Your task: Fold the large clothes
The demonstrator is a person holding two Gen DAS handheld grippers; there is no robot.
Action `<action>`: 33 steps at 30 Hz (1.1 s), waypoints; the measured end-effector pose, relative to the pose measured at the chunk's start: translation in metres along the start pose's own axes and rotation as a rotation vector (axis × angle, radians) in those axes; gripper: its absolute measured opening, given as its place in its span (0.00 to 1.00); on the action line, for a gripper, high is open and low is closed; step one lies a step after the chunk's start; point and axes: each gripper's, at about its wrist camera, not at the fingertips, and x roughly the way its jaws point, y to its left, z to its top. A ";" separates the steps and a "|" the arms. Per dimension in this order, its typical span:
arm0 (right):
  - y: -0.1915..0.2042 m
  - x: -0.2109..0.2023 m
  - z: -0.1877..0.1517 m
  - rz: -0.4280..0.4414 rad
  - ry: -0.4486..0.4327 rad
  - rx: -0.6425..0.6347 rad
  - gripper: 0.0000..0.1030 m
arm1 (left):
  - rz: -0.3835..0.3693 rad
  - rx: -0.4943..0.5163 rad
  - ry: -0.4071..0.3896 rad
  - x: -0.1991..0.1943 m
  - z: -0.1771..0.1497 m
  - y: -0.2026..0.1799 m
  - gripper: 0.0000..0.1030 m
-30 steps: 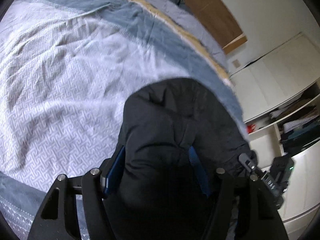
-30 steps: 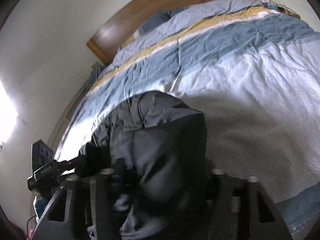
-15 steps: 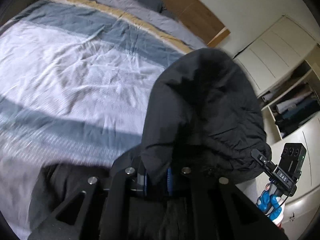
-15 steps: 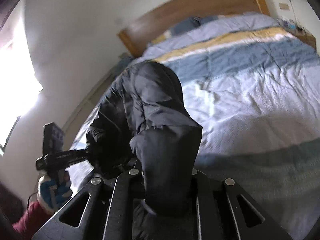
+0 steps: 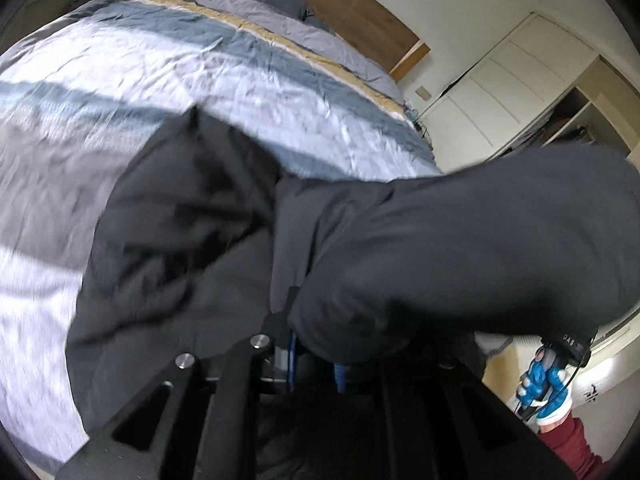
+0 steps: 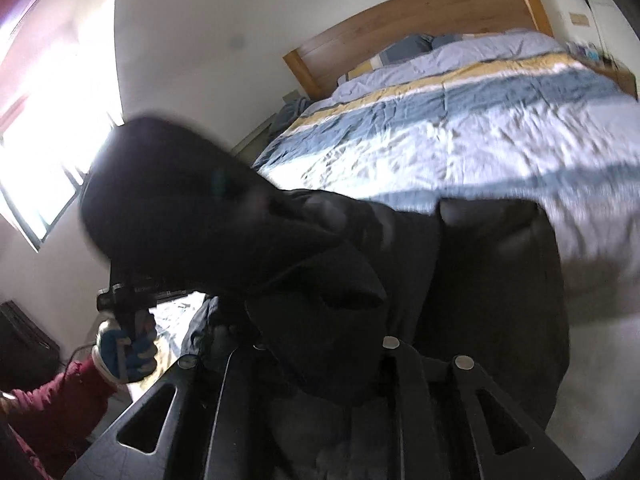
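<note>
Nearest the left camera, the left gripper (image 5: 314,364) has its blue-lined fingers drawn close together, pinching a fold of a dark jacket (image 5: 192,248). The cloth bulges up to its right and hangs down over its left side. The right gripper (image 6: 320,344) is buried in the same jacket (image 6: 480,280); its fingertips are hidden, so its grip cannot be told. Beyond both tools lies a bed (image 5: 120,80) with a blue, white and yellow striped cover, then a wooden headboard (image 6: 420,12).
</note>
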 end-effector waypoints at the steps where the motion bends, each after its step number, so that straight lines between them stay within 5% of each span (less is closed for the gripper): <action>1: -0.002 0.001 -0.005 -0.007 0.005 0.001 0.21 | 0.018 0.010 0.005 0.002 -0.007 0.002 0.12; 7: -0.019 0.032 -0.043 -0.108 0.089 -0.031 0.23 | 0.122 0.019 0.065 0.025 -0.038 0.021 0.12; 12: -0.020 0.032 -0.052 -0.124 0.090 -0.050 0.29 | 0.137 0.001 0.052 0.020 -0.046 0.023 0.13; 20: 0.002 0.019 -0.062 -0.183 0.123 -0.145 0.64 | 0.195 0.009 0.051 -0.009 -0.065 0.011 0.14; 31: 0.008 -0.044 -0.089 -0.229 0.107 -0.103 0.66 | 0.207 0.077 0.035 -0.078 -0.087 -0.020 0.14; 33: 0.020 -0.057 -0.087 -0.222 0.082 -0.108 0.66 | 0.201 0.086 0.000 -0.094 -0.080 -0.027 0.24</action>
